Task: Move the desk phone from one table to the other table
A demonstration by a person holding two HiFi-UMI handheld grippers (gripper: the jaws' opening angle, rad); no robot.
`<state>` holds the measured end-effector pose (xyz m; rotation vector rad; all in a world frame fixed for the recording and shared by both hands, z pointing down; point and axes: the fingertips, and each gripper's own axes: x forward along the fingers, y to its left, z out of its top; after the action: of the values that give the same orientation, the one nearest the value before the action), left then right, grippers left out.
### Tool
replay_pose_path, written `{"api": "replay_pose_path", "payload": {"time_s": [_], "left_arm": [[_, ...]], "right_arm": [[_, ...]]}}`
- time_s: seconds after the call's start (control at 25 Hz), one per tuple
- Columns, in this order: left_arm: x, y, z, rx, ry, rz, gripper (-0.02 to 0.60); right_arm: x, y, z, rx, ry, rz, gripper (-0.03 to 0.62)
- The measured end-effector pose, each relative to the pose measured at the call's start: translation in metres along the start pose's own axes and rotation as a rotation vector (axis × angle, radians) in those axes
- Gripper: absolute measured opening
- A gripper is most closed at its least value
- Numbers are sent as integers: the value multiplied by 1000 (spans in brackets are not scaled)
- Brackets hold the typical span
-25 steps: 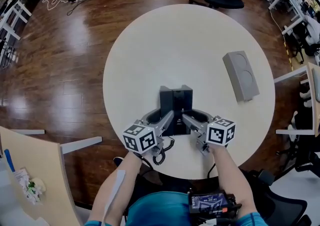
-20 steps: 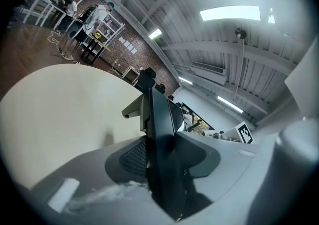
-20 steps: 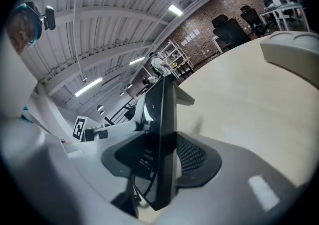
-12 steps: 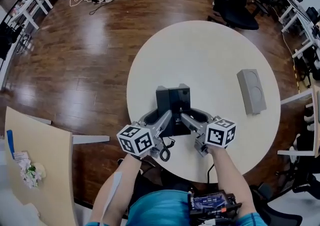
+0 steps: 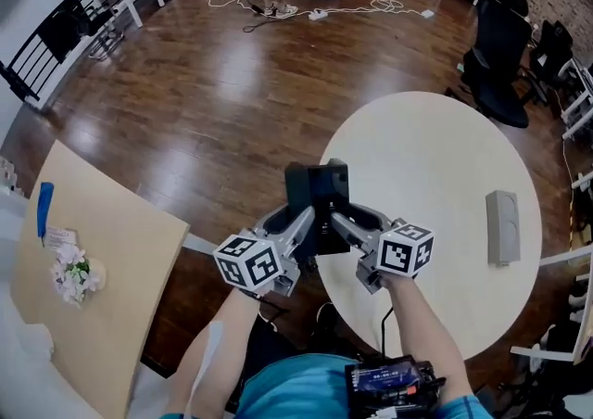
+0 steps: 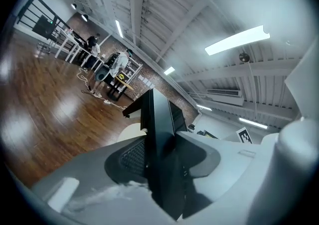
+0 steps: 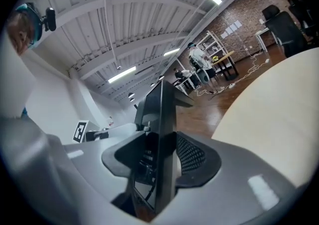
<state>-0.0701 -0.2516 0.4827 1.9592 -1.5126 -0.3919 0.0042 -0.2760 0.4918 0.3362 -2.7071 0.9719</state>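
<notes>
The black desk phone point(image 5: 317, 190) is held off the table between both grippers, over the left edge of the round cream table point(image 5: 445, 176). My left gripper point(image 5: 301, 222) is shut on the phone's left side and my right gripper point(image 5: 345, 221) on its right side. In the left gripper view the phone point(image 6: 158, 134) stands edge-on, pinched between the grey jaws of the left gripper point(image 6: 162, 171). The right gripper view shows the phone point(image 7: 160, 119) clamped the same way in the right gripper point(image 7: 162, 169), with the cream tabletop to its right.
A beige square table point(image 5: 111, 260) stands at the lower left, with a small flower bunch point(image 5: 74, 276) and a blue object point(image 5: 44, 207) near its far edge. A grey box point(image 5: 501, 227) lies on the round table. Black office chairs point(image 5: 500, 56) stand beyond it, and cables trail on the wooden floor point(image 5: 232, 83).
Both grippers have carried the phone leftward, from over the round table's near middle to its left edge. The beige table has come further into view.
</notes>
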Motion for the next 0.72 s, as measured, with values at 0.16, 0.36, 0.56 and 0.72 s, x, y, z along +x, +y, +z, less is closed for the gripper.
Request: {"api": "replay_pose_path", "payload": {"time_s": [0.16, 0.36, 0.56, 0.72], "left_arm": [[-49, 35, 38, 17, -66, 67, 179], [-114, 74, 76, 17, -154, 154, 180], [-186, 120, 111, 20, -224, 229, 181], [-245, 154, 134, 21, -280, 296, 181]], "right_arm": [[56, 44, 4, -32, 34, 78, 181], [118, 100, 1, -77, 94, 172, 181], [187, 161, -10, -119, 146, 249, 183], [240, 210, -24, -146, 186, 315, 183]]}}
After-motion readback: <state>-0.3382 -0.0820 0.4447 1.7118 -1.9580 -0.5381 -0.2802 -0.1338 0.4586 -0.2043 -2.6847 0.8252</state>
